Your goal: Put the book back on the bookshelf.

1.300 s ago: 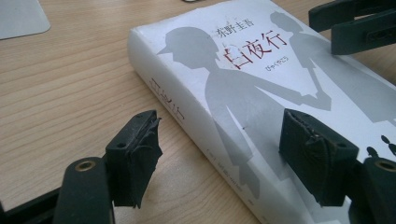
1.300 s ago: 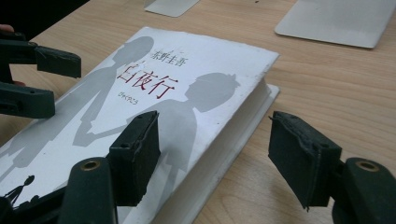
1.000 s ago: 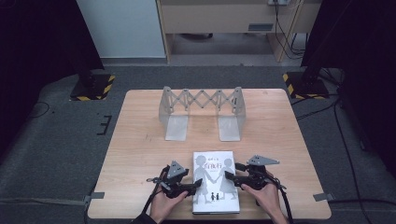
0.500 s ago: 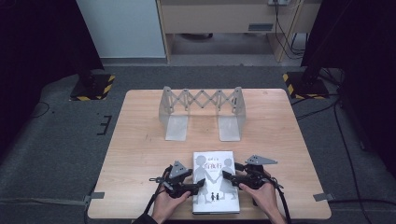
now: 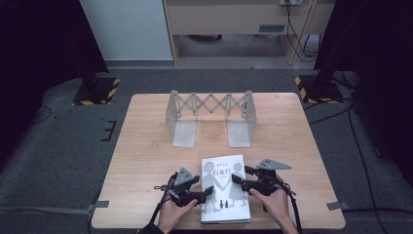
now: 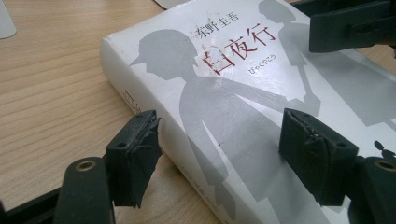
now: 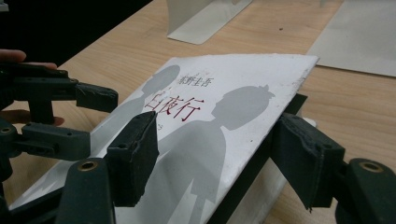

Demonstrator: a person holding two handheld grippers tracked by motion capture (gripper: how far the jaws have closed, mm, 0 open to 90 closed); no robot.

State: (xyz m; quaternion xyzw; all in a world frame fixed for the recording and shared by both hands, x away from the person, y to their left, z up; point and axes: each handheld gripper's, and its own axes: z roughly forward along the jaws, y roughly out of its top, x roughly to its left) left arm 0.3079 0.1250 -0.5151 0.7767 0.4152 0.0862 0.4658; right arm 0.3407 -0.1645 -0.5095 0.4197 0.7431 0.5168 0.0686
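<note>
A white paperback book (image 5: 225,187) with grey silhouettes and red characters lies near the table's front edge. My left gripper (image 5: 208,193) is at its left side. In the left gripper view, the left gripper (image 6: 224,149) straddles the book's (image 6: 219,93) spine edge: one jaw is beside the spine, the other over the cover. Neither pad presses, and the jaws have just been opening. My right gripper (image 5: 239,179) is at the book's right edge. In the right gripper view, the right gripper (image 7: 219,149) stands open around the tilted-up front cover (image 7: 205,116), whose edge rests against one jaw.
An expandable metal bookend rack (image 5: 209,113) stands at the middle back of the wooden table (image 5: 146,146). The left gripper (image 7: 46,116) and a hand show at the left of the right gripper view. Dark floor surrounds the table.
</note>
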